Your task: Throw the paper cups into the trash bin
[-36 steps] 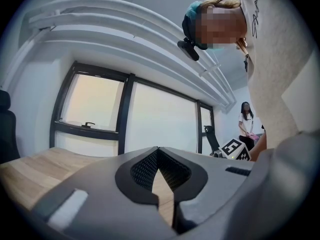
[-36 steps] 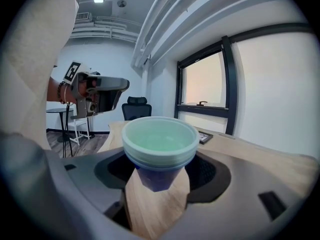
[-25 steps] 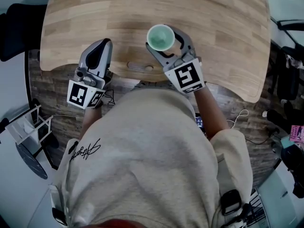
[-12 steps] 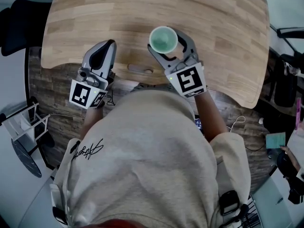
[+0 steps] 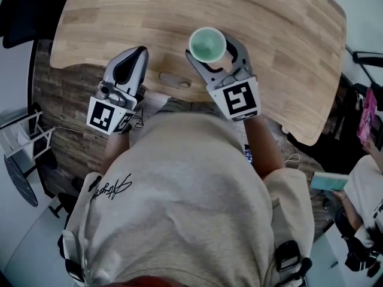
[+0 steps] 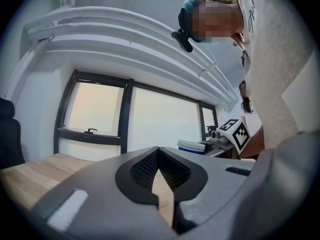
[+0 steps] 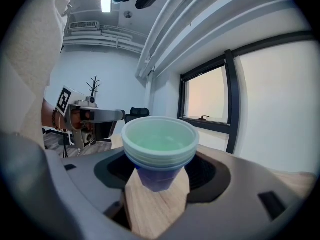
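Note:
A stack of paper cups (image 5: 207, 43), pale green inside and blue outside (image 7: 159, 146), sits upright between the fingers of my right gripper (image 5: 210, 46), which is shut on it over the wooden table (image 5: 281, 52). In the right gripper view the jaws (image 7: 157, 186) flank the blue base, with tabletop showing underneath. My left gripper (image 5: 134, 55) is at the table's near edge, left of the cups, shut with nothing in it (image 6: 159, 156). No trash bin shows in any view.
A black chair (image 5: 24, 17) stands off the table's far left corner. A white rack (image 5: 15, 139) is on the floor at left. A seated person (image 5: 365, 184) holding a teal item (image 5: 329, 181) is at the right edge. Large windows (image 6: 95, 116) lie beyond the table.
The head view has swung, so the table sits at a new angle and a seated person has come into view at right. Both grippers keep nearly the same places; the cups stay held.

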